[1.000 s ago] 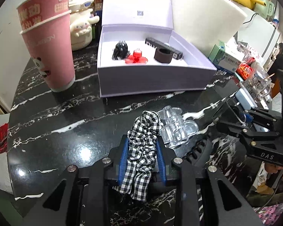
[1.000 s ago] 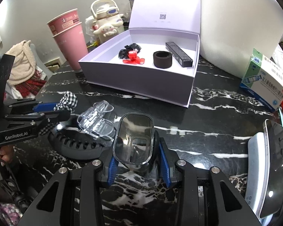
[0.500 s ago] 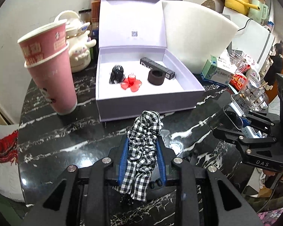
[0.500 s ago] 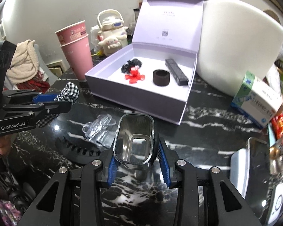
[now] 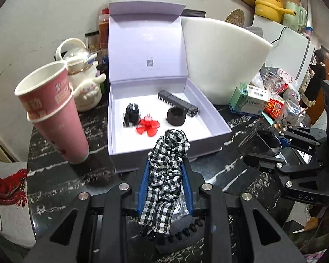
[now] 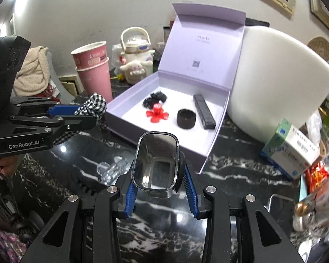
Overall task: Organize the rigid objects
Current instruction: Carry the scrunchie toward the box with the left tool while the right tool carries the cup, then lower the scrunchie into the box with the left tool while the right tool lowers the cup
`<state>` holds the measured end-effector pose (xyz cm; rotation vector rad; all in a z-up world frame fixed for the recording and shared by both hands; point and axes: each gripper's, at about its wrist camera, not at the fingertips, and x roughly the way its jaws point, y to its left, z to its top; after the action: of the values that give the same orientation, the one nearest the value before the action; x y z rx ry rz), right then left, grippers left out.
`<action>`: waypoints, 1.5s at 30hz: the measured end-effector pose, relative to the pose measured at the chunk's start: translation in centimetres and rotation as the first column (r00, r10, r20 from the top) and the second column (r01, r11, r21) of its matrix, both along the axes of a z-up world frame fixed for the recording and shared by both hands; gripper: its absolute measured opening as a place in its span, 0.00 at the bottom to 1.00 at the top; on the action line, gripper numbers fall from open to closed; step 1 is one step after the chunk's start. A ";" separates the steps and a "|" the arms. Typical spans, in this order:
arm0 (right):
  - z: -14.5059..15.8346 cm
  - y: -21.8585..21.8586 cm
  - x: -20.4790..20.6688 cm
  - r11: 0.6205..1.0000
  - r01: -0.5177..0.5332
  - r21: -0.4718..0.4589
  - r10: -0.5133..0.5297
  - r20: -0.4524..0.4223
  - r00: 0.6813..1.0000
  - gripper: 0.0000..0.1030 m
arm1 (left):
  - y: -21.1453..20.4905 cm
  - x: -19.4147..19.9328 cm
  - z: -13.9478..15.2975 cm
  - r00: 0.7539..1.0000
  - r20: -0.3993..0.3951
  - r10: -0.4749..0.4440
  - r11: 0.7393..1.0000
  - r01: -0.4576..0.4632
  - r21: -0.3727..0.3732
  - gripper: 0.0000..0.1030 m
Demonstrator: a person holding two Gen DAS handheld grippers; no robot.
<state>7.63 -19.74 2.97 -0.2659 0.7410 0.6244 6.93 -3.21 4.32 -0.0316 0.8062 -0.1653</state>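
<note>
Your left gripper [image 5: 165, 175] is clamped tight on the scrunchie [image 5: 166, 171], black/white check, fabric bunched btwn the blue pads and hanging out below. It's held up off the table [image 5: 61, 182], just in front of the box's near wall.

Your right gripper [image 6: 159, 175] is closed partway on the clear cup [image 6: 156, 164], a dark-rimmed rectangular thing, open mouth facing the camera, pads pressing both sides. Also off the table, near the box's near-right corner.

Below, on the black marble top near the front edge: a black comb [image 5: 182, 232], teeth showing under the left gripper, and a clear plastic clip [image 6: 111, 168] beside it, blurred.

Mid-table: lavender box [image 5: 164, 160], lid standing open at the back. Inside, w/ white liner: black claw clip [image 5: 132, 114] at left, red flower clip [image 5: 148, 127] touching it, dark ring [image 5: 176, 116] to the right, black stick [image 5: 177, 103] behind the ring, lying diagonal.

Left of box: two stacked pink cups [image 5: 54, 118], upright. Behind them a white character kettle [image 5: 81, 83].

Right of box, toward the back edge: big white foam block [image 5: 221, 59]; near it a green/white carton [image 5: 247, 102] by the right edge.
</note>
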 end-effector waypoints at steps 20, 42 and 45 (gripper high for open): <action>2.5 1.5 4.1 0.999 -0.031 0.020 0.030 0.041 0.999 0.37 | -0.1 4.8 1.8 0.999 0.035 -0.018 1.000 0.018 0.010 0.27; 4.1 3.1 10.8 0.999 -0.036 0.012 0.035 0.075 0.997 0.37 | 1.0 12.1 1.8 0.999 0.040 -0.020 0.999 0.019 0.038 0.27; 4.2 2.9 12.0 1.000 -0.029 0.012 0.027 0.079 0.997 0.37 | 0.7 13.1 1.6 0.999 0.044 -0.028 0.999 0.027 0.036 0.27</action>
<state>19.60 -16.79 7.20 -0.2875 0.6583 0.6417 20.02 -2.49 5.94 0.0168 0.7648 -0.1769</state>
